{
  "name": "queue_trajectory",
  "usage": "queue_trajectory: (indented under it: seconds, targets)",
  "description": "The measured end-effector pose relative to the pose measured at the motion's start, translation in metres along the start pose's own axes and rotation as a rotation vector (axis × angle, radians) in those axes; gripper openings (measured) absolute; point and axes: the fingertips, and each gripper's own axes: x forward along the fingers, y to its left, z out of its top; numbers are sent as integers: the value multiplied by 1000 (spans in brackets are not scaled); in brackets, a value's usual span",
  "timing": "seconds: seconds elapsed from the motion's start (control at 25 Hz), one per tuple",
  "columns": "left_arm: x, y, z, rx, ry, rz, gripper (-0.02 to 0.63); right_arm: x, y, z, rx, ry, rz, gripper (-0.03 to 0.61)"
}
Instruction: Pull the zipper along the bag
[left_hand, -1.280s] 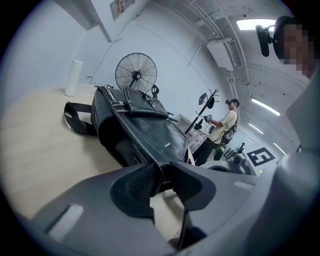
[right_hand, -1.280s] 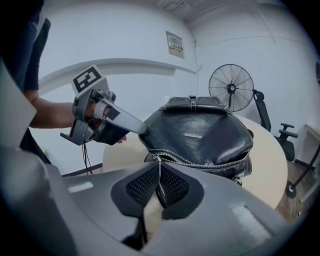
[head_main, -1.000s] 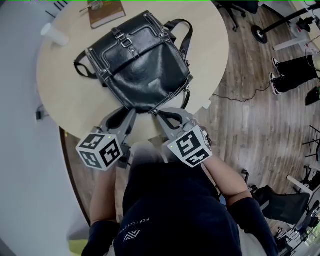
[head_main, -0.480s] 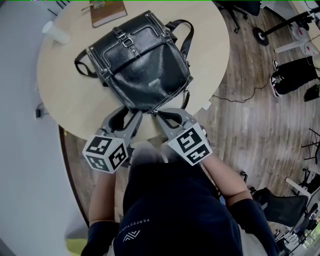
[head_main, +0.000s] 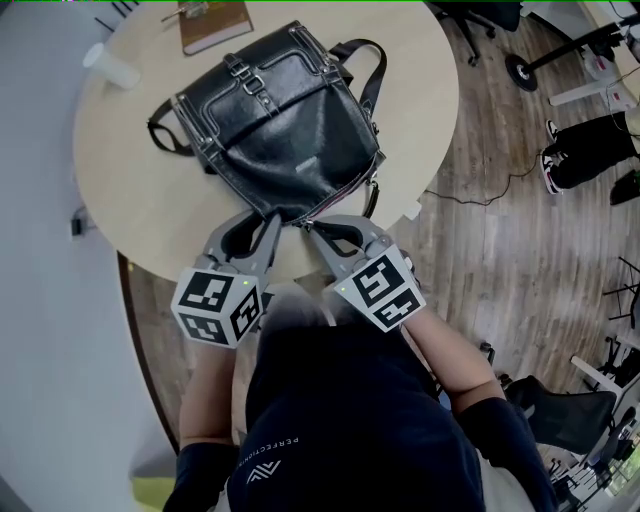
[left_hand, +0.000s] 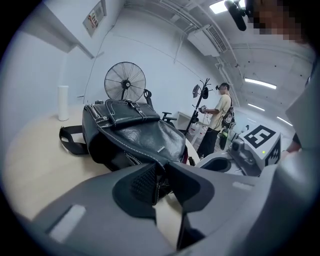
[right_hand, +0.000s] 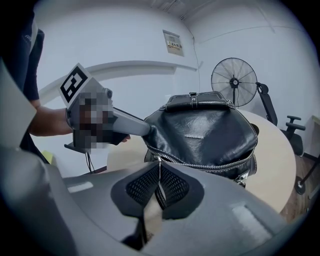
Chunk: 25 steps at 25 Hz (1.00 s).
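Bag (head_main: 280, 130): black leather, lying on the table (head_main: 130, 200) just ahead of both tongs, near corner right at their tips
Left tongs (left_hand: 161, 172): about half closed, jaws just drawn in, pinching the bag's near corner between the pads
Right tongs (right_hand: 159, 186): all but shut, pads clamped on the thin metal zipper pull (right_hand: 159, 169)
Zipper (right_hand: 215, 164): starting at the right tongs' tip and curving off to their right along the bag's edge
Risk, slip: likely loss of the slim pull from the pads if tugged at an angle off the line of teeth
Risk, drag: likely sliding or bunching of the whole bag toward the right tongs if the left pinch on the corner proves shallow
Risk, snag: possible jam where the teeth bend round the corner
Pose: both tongs side by side, tilted down toward the table, tips almost meeting, forearms reaching in from the table's near edge
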Motion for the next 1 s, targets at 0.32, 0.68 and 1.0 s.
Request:
queue_trajectory:
  seconds: [0.32,0.68,1.0]
  targets:
    - [-5,0,4,23,32,18,83,0,-5,7,-39,14,-32,14]
    - [-7,1,2,11,32,10,86,-2,-7,7,-20,18,-24,14]
    - [-3,4,-13,35,61,4,120,4,-4,-7,17,53,8,14]
